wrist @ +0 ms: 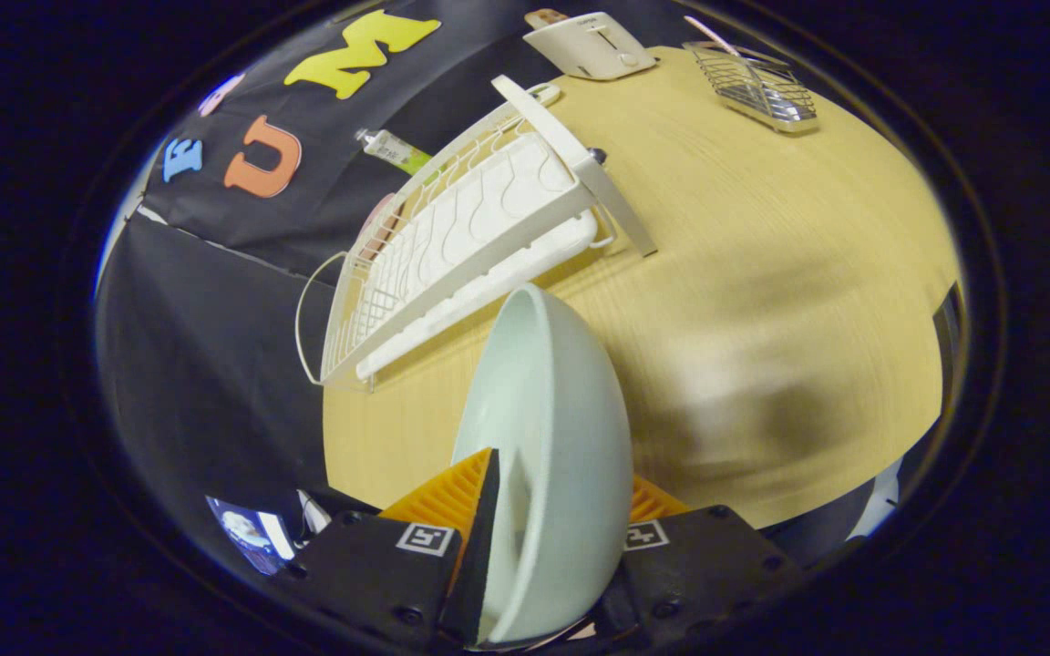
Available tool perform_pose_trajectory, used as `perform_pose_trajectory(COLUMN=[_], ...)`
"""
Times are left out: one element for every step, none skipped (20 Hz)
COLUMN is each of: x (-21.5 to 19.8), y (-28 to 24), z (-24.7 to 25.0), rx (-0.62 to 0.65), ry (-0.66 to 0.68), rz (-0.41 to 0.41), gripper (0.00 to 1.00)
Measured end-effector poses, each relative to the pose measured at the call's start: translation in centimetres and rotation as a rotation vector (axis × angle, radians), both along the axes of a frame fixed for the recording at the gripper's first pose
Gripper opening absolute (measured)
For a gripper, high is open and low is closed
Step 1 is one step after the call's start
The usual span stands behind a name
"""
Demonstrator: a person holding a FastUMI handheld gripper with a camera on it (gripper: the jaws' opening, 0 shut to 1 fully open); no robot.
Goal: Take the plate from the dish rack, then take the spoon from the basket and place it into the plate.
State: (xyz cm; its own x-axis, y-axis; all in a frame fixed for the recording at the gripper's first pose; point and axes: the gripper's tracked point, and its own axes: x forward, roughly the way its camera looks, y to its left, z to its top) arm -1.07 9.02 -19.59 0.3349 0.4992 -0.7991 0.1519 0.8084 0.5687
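Plate (552,437) clamped in the tool (554,506), above table (762,273)

The plate (552,437), smooth glossy ceramic by its look, sits clamped between the gripper's (557,506) ribbed orange plastic fingers (447,497) above a matt wood-grain table (762,273), with a white plastic-looking dish rack (461,237) and shiny metal-wire basket (753,84) beyond
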Motion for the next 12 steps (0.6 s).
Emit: perform_pose_trajectory(x=[0.0, 0.0, -0.1, 0.0, -0.1, 0.1, 0.3, 0.5, 0.6, 0.8, 0.8, 0.9], y=[-0.2, -0.4, -0.7, -0.9, -1.1, -1.4, -1.5, -1.6, -1.6, -1.6, -1.6, -1.8], z=[-0.1, -0.3, -0.4, -0.4, -0.5, -0.5, -0.5, -0.4, -0.4, -0.3, -0.2, 0.0], rx=[0.005, 0.005, 0.005, 0.006, 0.005, 0.004, 0.006, 0.014, 0.023, 0.027, 0.016, -0.003], ry=[0.002, 0.006, 0.012, 0.014, 0.015, 0.012, 0.006, 0.002, -0.003, -0.010, -0.023, -0.052], rz=[-0.004, -0.005, -0.006, -0.008, -0.010, -0.013, -0.016, -0.016, -0.019, -0.017, -0.007, 0.006], gripper=[0.57, 0.57, 0.57, 0.57, 0.58, 0.59, 0.60, 0.60, 0.63, 0.66, 0.66, 0.67])
